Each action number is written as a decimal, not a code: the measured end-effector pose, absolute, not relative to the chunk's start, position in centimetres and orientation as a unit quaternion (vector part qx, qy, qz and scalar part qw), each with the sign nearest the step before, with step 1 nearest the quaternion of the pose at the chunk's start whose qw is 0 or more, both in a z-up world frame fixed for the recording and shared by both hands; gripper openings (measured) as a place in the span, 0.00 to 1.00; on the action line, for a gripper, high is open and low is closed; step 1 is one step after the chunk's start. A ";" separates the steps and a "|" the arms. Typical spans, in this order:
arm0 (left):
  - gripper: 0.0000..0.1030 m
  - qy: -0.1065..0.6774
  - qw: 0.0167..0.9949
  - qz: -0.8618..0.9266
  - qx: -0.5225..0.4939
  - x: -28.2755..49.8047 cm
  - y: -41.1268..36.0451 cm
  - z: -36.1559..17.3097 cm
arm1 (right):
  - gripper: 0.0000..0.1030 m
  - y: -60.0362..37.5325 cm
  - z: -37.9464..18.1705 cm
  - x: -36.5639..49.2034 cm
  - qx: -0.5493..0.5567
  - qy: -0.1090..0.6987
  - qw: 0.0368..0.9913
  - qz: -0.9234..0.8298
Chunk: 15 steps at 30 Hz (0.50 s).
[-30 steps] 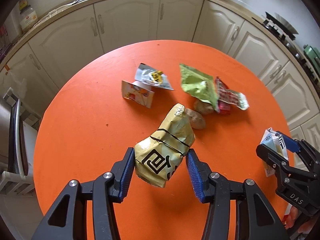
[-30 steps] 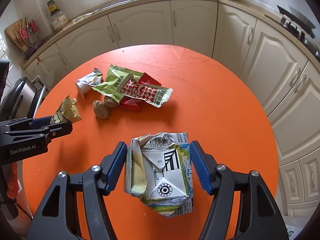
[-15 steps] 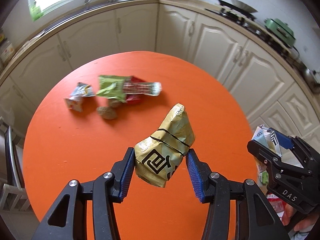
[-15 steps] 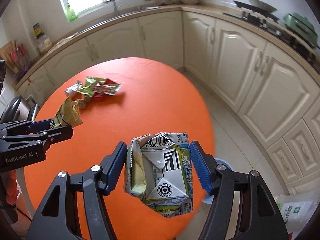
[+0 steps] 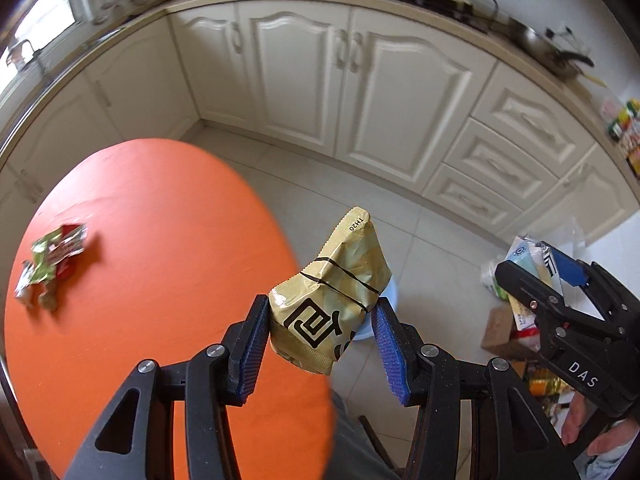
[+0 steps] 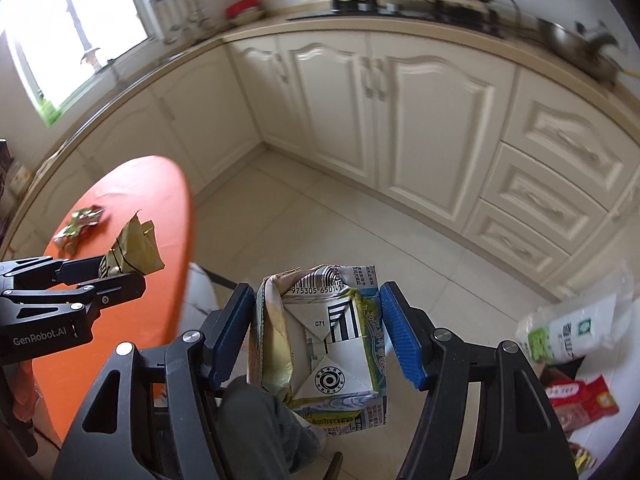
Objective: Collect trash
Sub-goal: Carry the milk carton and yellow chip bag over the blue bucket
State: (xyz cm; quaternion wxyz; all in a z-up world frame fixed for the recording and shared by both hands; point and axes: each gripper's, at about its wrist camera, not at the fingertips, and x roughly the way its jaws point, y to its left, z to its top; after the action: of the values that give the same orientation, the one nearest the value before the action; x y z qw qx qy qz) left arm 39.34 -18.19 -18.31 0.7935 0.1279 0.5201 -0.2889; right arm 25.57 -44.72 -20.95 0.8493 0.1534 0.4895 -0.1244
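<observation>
Here the left tool point(image 5: 320, 334) gripped a gold wrapper point(image 5: 334, 300); the right tool point(image 6: 316, 330) clamped a flattened carton point(image 6: 320, 340). Best to keep both grips firm until over a bin; none was clearly visible.

Both wrist views look steeply down along each tool's 2 fingers at close range, sharing the orange worktop point(image 5: 140, 280) edge, tiled floor point(image 6: 320, 220) and cabinets point(image 5: 380, 92).

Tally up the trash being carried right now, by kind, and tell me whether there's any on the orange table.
gold snack bag: 1, clamped in the left gripper
crushed carton: 1, clamped in the right gripper
Total carried: 2
On the orange table: a heap of wrappers, too blurred to count.
</observation>
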 end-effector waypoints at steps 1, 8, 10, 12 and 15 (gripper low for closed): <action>0.46 0.522 0.789 -0.295 0.132 39.5 -19.5 -18.5 | 0.64 -45.6 -21.1 25.2 0.157 0.490 0.847 -0.131; 0.46 0.526 0.772 -0.320 0.158 42.1 -27.0 -20.1 | 0.64 -50.8 -22.6 23.4 0.182 0.495 0.833 -0.170; 0.46 0.531 0.769 -0.319 0.159 43.1 -28.4 -21.0 | 0.64 -51.5 -23.1 23.1 0.186 0.500 0.828 -0.174; 0.46 0.535 0.766 -0.317 0.161 44.3 -30.2 -22.0 | 0.64 -52.3 -23.8 22.8 0.189 0.505 0.824 -0.176; 0.53 0.548 0.761 -0.303 0.169 46.2 -32.6 -23.6 | 0.64 -53.4 -24.6 22.8 0.196 0.508 0.819 -0.179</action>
State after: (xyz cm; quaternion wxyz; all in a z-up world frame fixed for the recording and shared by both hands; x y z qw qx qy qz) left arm 46.16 -32.58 -23.64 0.7608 0.1690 0.5484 -0.3030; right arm 22.79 -53.43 -24.59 0.8193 0.1957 0.5083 -0.1794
